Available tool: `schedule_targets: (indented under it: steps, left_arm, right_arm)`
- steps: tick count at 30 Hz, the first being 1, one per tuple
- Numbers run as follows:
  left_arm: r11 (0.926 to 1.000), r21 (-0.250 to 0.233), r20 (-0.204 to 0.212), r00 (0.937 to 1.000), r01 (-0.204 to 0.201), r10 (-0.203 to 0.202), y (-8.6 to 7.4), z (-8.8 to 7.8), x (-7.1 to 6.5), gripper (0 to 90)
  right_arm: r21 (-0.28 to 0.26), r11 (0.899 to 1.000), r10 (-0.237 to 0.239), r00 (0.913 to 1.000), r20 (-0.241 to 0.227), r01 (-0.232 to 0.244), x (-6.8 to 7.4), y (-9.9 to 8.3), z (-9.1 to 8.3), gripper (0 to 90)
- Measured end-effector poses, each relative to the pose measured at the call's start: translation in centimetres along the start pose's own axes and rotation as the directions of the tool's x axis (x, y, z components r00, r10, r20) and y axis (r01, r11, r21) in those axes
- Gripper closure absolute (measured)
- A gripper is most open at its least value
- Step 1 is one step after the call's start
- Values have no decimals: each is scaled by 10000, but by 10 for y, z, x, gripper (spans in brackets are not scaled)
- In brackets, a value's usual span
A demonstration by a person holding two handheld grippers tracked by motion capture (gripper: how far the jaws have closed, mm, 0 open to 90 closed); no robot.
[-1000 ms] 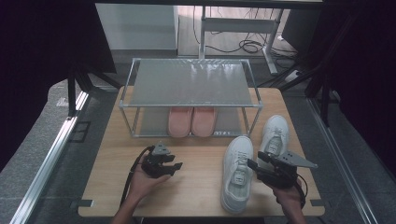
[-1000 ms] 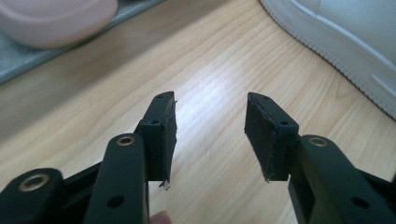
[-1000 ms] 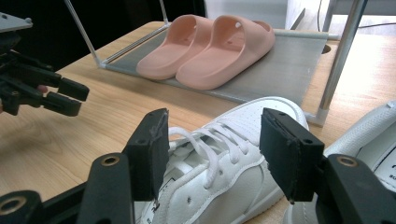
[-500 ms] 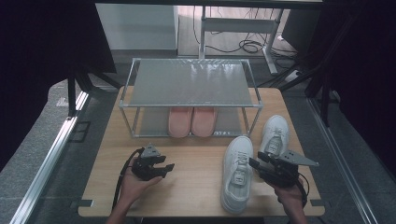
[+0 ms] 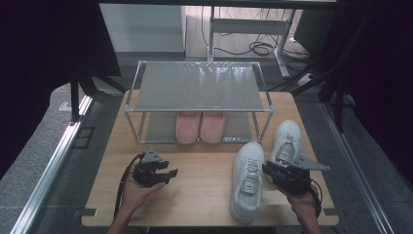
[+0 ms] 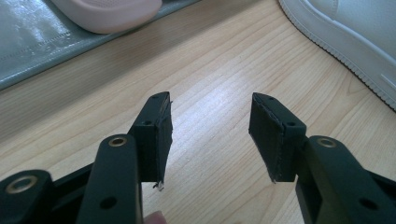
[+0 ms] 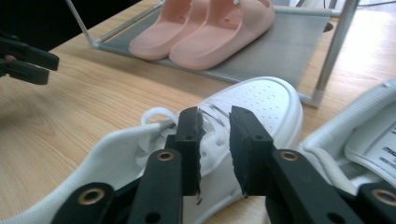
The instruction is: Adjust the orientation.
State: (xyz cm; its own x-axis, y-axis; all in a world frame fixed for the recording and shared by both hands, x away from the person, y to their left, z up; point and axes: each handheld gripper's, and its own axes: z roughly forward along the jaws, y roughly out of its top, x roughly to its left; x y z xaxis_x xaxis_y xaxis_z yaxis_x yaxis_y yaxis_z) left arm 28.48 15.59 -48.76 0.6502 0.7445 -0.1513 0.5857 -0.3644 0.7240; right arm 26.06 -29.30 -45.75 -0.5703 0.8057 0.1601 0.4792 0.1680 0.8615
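White sneaker (image 7: 243,121), the nearer of a pair, is flanked at its side wall by the right gripper (image 7: 215,149), whose jaws have just been closing, a narrow gap left. Left gripper (image 6: 210,135) is held spread over bare table (image 5: 204,185), well apart. Pink slippers (image 5: 199,126) are seen under the rack (image 5: 195,85).

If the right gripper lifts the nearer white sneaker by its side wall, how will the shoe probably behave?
The nearer white sneaker looks light, with a thick flat sole, so it probably keeps its shape. Its padded collar seems soft and may fold under the right gripper. Lifted at one side, it would likely tilt.
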Motion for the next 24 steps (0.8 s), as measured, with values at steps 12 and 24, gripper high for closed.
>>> schedule_targets:
  steps: [12, 24]
  left_arm:
    - [9999, -156, -65, 10000, 32, -33, 4, -4, 3, 500]
    - [9998, -182, -74, 10000, -7, 6, 3, -7, 4, 500]
  right_arm:
    - [897, 9960, -84, 9987, 499, 39, -5, 2, 5, 900]
    - [857, 9956, -393, 9991, 181, 377, 9, 6, 2, 900]
